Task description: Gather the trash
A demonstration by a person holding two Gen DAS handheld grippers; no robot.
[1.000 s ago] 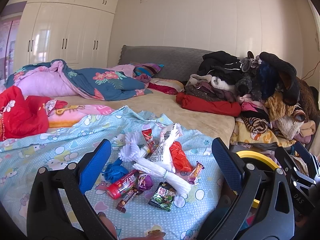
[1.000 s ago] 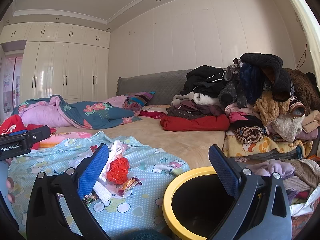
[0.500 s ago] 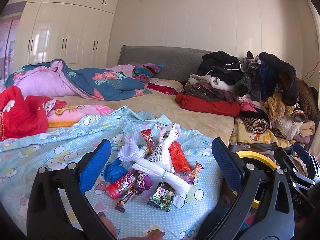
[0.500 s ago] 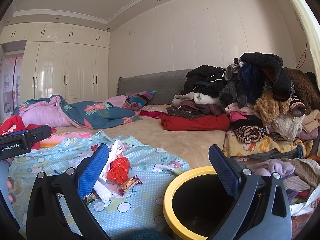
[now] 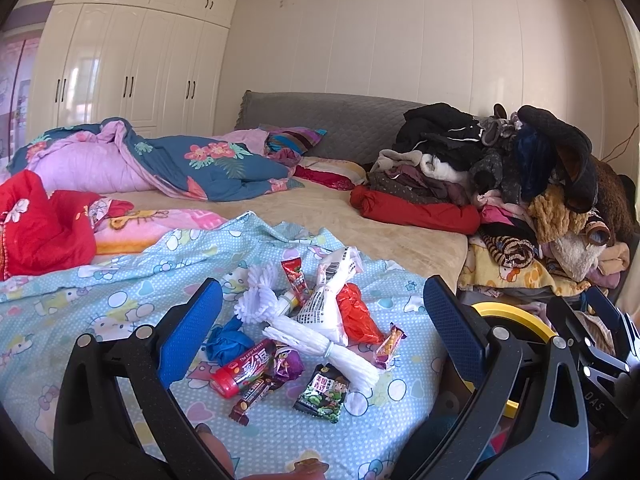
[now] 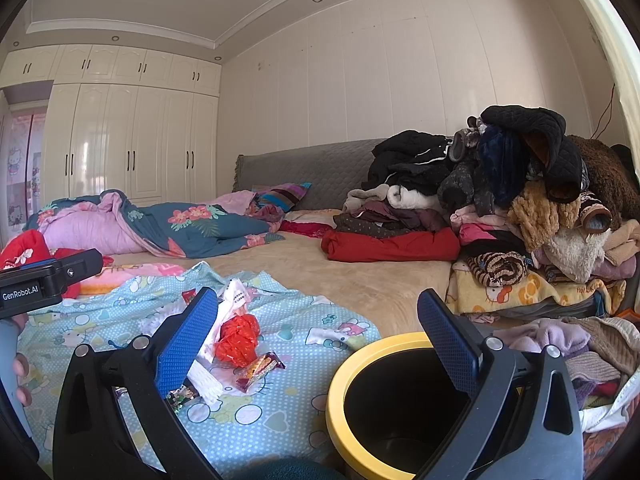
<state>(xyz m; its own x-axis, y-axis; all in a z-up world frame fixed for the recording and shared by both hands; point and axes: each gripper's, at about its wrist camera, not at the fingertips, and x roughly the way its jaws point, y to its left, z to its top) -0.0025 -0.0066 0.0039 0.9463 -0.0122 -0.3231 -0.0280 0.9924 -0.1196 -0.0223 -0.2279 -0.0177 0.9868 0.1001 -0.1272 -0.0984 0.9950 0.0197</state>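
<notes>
Hovering with jaws apart, 2 grippers, left point(image 5: 320, 320) and right point(image 6: 318, 334), face wrappers point(image 5: 308, 344) left of a seemingly empty bin point(image 6: 384, 408).

Wrappers point(image 5: 316, 332) heaped on sheet point(image 5: 100, 308), bin point(image 6: 384, 404) just right, clothes pile point(image 6: 520, 208) behind bin.

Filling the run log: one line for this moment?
left gripper: open, empty | right gripper: open, empty | trash pile: on bedsheet | bin: beside bed

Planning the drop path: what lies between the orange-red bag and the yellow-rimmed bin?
In the right wrist view, one small snack wrapper on the blue sheet; otherwise bare sheet.
</notes>
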